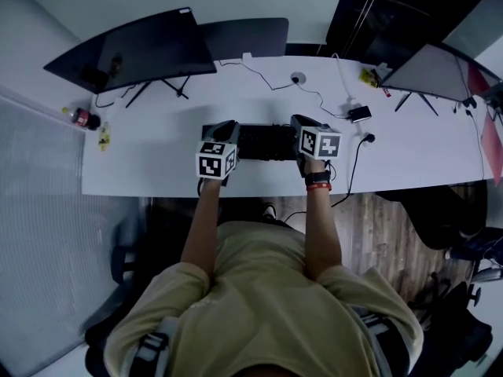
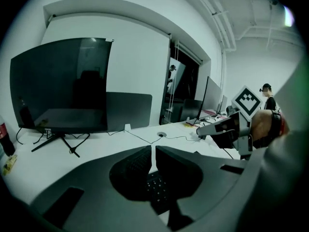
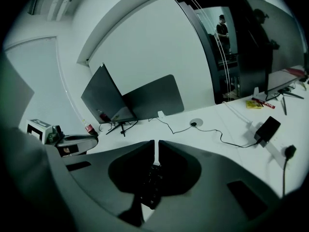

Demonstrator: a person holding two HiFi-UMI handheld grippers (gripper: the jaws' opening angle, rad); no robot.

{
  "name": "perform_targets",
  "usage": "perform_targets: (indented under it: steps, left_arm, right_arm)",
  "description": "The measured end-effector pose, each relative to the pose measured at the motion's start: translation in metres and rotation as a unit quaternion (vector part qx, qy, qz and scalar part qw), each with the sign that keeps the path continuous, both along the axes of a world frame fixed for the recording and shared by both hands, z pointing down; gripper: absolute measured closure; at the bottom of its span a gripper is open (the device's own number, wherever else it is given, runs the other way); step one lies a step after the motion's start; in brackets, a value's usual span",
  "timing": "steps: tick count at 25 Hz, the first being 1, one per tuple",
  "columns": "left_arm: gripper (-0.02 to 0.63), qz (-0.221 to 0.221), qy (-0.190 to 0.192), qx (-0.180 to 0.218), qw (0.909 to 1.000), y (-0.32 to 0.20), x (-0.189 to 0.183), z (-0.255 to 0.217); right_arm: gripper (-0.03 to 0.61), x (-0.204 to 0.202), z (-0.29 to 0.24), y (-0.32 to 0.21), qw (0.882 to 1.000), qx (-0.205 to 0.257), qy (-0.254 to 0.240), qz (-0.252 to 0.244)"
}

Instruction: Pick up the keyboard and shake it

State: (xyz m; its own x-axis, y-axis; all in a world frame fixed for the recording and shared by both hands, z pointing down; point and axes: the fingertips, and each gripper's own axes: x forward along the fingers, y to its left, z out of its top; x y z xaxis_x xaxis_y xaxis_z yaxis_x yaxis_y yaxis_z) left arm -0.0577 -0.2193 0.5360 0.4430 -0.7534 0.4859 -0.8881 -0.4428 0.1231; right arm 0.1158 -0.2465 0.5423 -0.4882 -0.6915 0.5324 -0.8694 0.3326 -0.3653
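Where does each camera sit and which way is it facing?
Head view: on the person's head, steeply down at the desk and keyboard; forearms, torso, left gripper, right gripper show.
Left gripper view: on that gripper, along its shut jaws toward the monitor; the right gripper shows.
Right gripper view: likewise; left gripper at left.
All share the keyboard and monitor.

Your shirt [image 1: 267,289] is pale yellow, short-sleeved — grey straps [image 1: 153,350] cross its shoulders, a black watch [image 1: 317,177] sits beyond its right sleeve.
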Motion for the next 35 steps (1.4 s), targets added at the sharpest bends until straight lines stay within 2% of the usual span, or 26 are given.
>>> perform_targets:
  steps: [3, 5, 7, 10, 12, 18, 20, 24, 35]
  left_arm:
    - [0.591, -0.004, 0.001, -0.02, 0.9998, -0.005, -0.011, 0.023]
    - [0.569, -0.009, 0.004, -0.034, 0.9994, -0.011, -0.018, 0.037]
    - [0.53, -0.007, 0.006, -0.05, 0.9987, -0.013, -0.024, 0.051]
    - [0.415, -0.004, -0.002, -0.085, 0.9964, -0.012, -0.033, 0.077]
    - [0.383, -0.004, -0.011, -0.104, 0.9946, -0.011, -0.042, 0.09]
    - [0.347, -0.025, -0.014, -0.129, 0.9913, -0.013, -0.071, 0.114]
    - [0.321, -0.026, -0.016, -0.14, 0.9896, -0.013, -0.077, 0.121]
    - [0.279, -0.028, -0.02, -0.156, 0.9872, -0.017, -0.086, 0.132]
    - [0.275, -0.06, -0.016, -0.166, 0.9842, -0.048, -0.11, 0.147]
  right_arm:
    - [0.537, 0.001, 0.02, 0.002, 1.0, -0.014, 0.002, 0.008]
    - [0.479, 0.002, 0.033, 0.001, 1.0, -0.025, 0.002, 0.012]
    - [0.43, 0.001, 0.048, 0.003, 0.999, -0.041, 0.01, 0.007]
    - [0.395, 0.004, 0.069, 0.005, 0.998, -0.063, 0.022, 0.007]
    - [0.369, 0.007, 0.079, 0.004, 0.997, -0.076, 0.029, 0.015]
    - [0.341, 0.003, 0.1, 0.006, 0.994, -0.097, 0.045, 0.01]
    - [0.299, 0.007, 0.106, 0.003, 0.995, -0.089, 0.046, 0.018]
    - [0.27, 0.026, 0.111, -0.004, 0.995, -0.075, 0.053, 0.04]
    - [0.265, 0.067, 0.125, -0.013, 0.988, -0.102, 0.074, 0.086]
